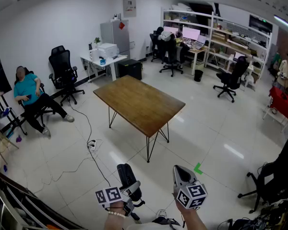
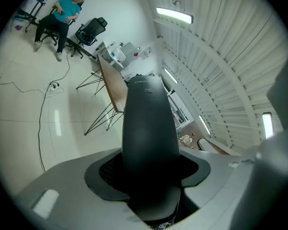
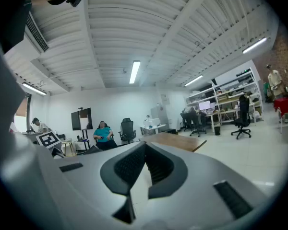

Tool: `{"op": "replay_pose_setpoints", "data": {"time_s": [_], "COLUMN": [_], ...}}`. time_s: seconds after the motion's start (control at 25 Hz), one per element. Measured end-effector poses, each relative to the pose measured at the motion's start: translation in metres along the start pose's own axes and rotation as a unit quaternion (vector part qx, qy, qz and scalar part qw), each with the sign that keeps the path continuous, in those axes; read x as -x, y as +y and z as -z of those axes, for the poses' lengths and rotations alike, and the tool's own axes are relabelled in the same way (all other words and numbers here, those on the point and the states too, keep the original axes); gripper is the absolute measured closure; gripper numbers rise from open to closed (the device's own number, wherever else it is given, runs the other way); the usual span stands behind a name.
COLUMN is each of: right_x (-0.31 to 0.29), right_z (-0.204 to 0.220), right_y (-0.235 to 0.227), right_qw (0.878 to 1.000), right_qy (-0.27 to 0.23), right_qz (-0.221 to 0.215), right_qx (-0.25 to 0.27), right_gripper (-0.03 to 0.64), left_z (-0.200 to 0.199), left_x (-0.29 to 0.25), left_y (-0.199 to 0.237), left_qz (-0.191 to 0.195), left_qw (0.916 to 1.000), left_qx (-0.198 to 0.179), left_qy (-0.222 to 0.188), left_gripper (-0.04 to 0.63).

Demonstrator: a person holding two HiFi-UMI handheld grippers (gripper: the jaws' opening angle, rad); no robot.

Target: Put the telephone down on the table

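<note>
Black telephone (image 2: 150, 128), faint print near its far end too small to read, is clamped in the left gripper (image 1: 132, 194), in the air over the floor, well short of the wooden tabletop (image 1: 139, 102). Right gripper (image 1: 179, 171) has its jaws together with nothing between them. Both are held low, side by side, pointing slightly down toward the tabletop.

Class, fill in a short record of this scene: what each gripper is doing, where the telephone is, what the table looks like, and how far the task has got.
Left gripper: shut on the telephone, a black handset
Right gripper: shut, nothing between its jaws
Table: wooden, out in the room ahead of both grippers, top bare
Telephone position: held in the air, short of the table
Task status: telephone not yet put down
Bystander: seated person by the left wall
</note>
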State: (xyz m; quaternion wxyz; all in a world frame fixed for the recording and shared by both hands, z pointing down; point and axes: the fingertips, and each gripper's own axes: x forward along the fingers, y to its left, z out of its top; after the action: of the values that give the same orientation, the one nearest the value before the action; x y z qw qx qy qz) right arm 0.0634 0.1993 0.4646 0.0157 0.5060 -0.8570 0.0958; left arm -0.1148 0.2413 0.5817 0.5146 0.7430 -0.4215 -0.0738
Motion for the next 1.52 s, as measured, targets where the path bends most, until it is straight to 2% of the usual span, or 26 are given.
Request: {"op": "replay_pose_setpoints", "data": {"time_s": [0.4, 1.04, 1.24, 1.52], "right_x": [-0.011, -0.038, -0.048, -0.086], "right_z": [-0.004, -0.007, -0.012, -0.017], "right_y": [-0.011, -0.084, -0.093, -0.110], "right_qw": [1.000, 0.999, 0.998, 0.999], "right_qy": [-0.002, -0.002, -0.004, -0.012], "right_qz": [-0.010, -0.037, -0.047, -0.043], "right_qx": [0.003, 0.020, 0.030, 0.012], "right_gripper": [0.606, 0.606, 0.606, 0.606], "left_z": [-0.008, -0.011, -0.022, -0.051], "left_x": [-0.014, -0.089, -0.102, -0.130], "left_y": [0.000, -0.017, -0.020, -0.010], "left_qz": [-0.004, -0.009, -0.010, -0.017], "left_qw": [0.9999, 0.9990, 0.9985, 0.9990], "left_qx": [0.005, 0.016, 0.017, 0.012], "left_qy": [-0.008, -0.040, -0.050, -0.040], "left_gripper": [0.305, 0.307, 0.305, 0.305]}}
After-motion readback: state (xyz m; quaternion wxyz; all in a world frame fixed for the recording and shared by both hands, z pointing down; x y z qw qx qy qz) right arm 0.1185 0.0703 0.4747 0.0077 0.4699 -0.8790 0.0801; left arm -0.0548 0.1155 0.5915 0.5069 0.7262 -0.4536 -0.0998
